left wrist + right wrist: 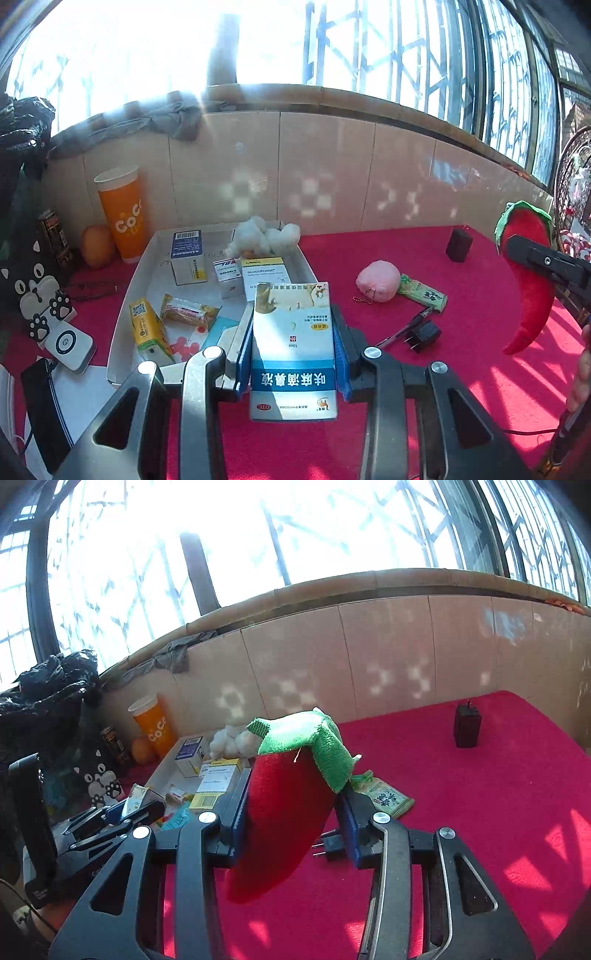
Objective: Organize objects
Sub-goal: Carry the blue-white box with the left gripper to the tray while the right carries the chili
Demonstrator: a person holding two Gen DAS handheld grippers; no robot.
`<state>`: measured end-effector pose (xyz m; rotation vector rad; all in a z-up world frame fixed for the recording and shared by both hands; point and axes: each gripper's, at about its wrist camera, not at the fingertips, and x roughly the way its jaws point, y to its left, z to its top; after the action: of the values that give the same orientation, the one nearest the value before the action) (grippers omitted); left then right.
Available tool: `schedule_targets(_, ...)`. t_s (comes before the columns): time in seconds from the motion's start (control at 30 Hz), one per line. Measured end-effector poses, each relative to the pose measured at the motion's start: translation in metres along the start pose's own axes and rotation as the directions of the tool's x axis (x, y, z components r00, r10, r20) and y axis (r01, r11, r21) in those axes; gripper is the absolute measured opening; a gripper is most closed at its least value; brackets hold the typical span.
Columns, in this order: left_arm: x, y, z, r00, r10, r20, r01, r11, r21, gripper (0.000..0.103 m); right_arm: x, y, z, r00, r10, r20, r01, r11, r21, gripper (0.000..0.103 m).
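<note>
Left wrist view: the left gripper [293,332] clamps a white-and-blue medicine box [293,343], long axis along the fingers, with the white tray [122,325] of boxes just ahead and left, so this hand is the nearer one; the right gripper [291,805] pinches a red plush chili [284,812], tip hanging down. Both hang over a red tablecloth [480,812] under a bright barred window [332,528].

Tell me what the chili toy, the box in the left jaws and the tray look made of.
Chili toy: soft plush, fuzzy red body with a green terry-like cap. Box: thin printed cardboard with a slight sheen and crisp folded edges. Tray: probably white card or thin plastic; glare leaves it open.
</note>
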<state>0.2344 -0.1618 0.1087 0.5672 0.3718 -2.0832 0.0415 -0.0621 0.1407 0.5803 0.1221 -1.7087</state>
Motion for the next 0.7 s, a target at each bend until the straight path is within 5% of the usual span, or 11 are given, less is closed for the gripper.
schedule_targets(0.23, -0.007, 0.027, 0.001, 0.994, 0.108, 0.000, -0.108, 0.993, -0.056, 0.036, 0.013, 0.029, 0.002, 0.999, 0.050, -0.020, -0.051, 0.997, -0.055, 0.041)
schedule_targets(0.7, -0.050, 0.088, 0.006, 0.952, 0.302, 0.047, -0.294, 0.947, -0.133, 0.036, 0.040, 0.114, 0.012, 0.983, 0.185, 0.007, -0.182, 0.970, -0.161, 0.041)
